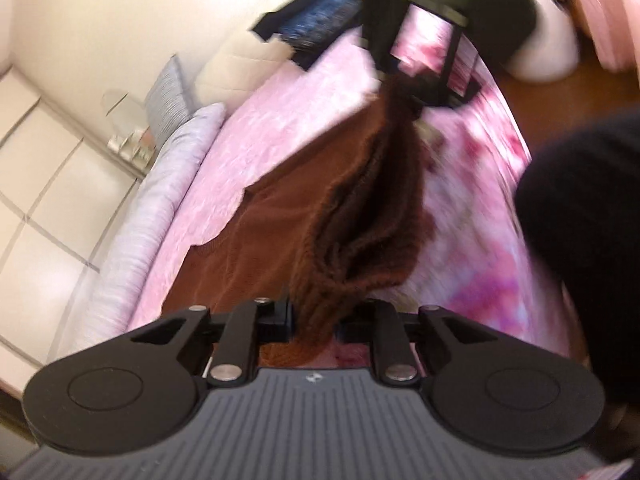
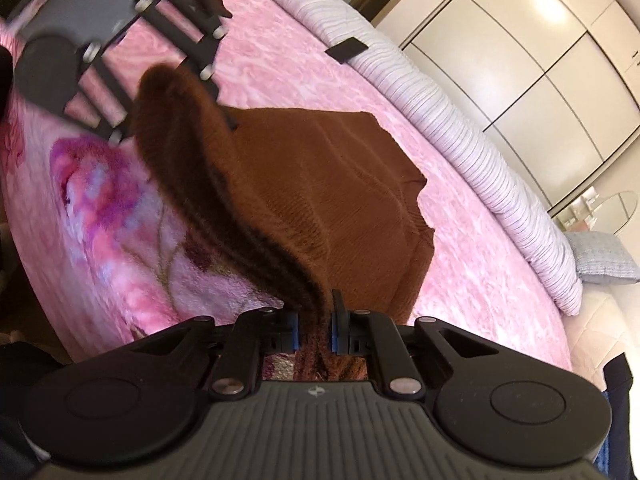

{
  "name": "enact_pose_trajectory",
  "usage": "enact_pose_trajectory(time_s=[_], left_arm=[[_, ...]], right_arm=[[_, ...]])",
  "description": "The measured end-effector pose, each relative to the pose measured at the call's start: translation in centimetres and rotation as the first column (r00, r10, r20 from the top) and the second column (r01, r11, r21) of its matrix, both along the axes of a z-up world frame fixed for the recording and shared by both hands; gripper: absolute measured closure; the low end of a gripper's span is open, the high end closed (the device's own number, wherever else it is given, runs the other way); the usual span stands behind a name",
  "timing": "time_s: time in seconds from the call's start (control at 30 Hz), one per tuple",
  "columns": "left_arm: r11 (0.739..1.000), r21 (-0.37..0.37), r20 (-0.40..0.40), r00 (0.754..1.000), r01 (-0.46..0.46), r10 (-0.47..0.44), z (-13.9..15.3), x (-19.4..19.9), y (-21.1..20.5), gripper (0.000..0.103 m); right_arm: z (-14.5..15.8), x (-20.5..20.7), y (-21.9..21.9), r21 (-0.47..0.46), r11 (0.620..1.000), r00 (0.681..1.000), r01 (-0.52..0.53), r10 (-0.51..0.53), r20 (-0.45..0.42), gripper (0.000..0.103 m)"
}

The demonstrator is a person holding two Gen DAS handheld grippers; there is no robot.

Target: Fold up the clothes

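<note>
A brown knitted sweater (image 2: 320,184) lies partly on the pink floral bedspread (image 2: 460,280), with one edge lifted and stretched between both grippers. My right gripper (image 2: 314,326) is shut on one end of the bunched edge. My left gripper (image 1: 316,318) is shut on the other end; the sweater (image 1: 280,216) hangs ahead of it. In the right wrist view the left gripper (image 2: 168,92) shows at the upper left, holding the far end. In the left wrist view the right gripper (image 1: 416,100) shows at the top, blurred.
A rolled grey-white striped duvet (image 2: 460,128) lies along the bed's far side, with a grey pillow (image 2: 600,258) beyond. White wardrobe doors (image 2: 540,60) stand behind. A dark-sleeved arm (image 1: 580,220) is at the right. Dark clothes (image 1: 320,20) lie at the bed's end.
</note>
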State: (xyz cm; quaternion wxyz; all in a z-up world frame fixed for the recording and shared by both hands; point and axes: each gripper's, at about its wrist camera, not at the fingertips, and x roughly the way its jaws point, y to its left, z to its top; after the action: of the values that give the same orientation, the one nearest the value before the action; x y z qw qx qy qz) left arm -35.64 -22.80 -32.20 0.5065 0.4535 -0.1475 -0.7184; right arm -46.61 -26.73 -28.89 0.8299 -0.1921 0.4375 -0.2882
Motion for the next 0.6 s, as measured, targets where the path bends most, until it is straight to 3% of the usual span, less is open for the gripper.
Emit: enact_pose_trajectory(time_s=[0.13,0.4,0.47,0.53,0.6], left_arm=[[1.0,0.02,-0.036,0.999,0.002,-0.001,1.0,0.6,-0.1,0.088],[1.0,0.011,-0.013,1.0,0.012,-0.012,0.8,-0.2,0.1,0.084],[1.0,0.0,0.018,1.0,0.017,-0.017,0.3,-0.2,0.1,0.079],[1.0,-0.009,0.05,0.998,0.025,-0.025,-0.3,-0.1,0.1,0.073],[0.999,-0.007,0.091,0.995,0.039,-0.039,-1.1,-0.1,-0.2,0.067]], right_arm=[[-1.4,0.0,0.5,-0.042,0.999,0.999,-0.021,0.02,-0.043,0.084],[-3.2,-0.3,-0.2,-0.12,0.991,0.995,-0.059,0.05,-0.084,0.071],[-3.3,-0.5,-0.1,-0.131,0.989,0.995,-0.071,0.06,-0.085,0.076],[-3.4,-0.6,0.0,-0.136,0.988,0.995,-0.077,0.066,-0.08,0.09],[-3.5,-0.7,-0.1,-0.134,0.988,0.995,-0.078,0.068,-0.078,0.09]])
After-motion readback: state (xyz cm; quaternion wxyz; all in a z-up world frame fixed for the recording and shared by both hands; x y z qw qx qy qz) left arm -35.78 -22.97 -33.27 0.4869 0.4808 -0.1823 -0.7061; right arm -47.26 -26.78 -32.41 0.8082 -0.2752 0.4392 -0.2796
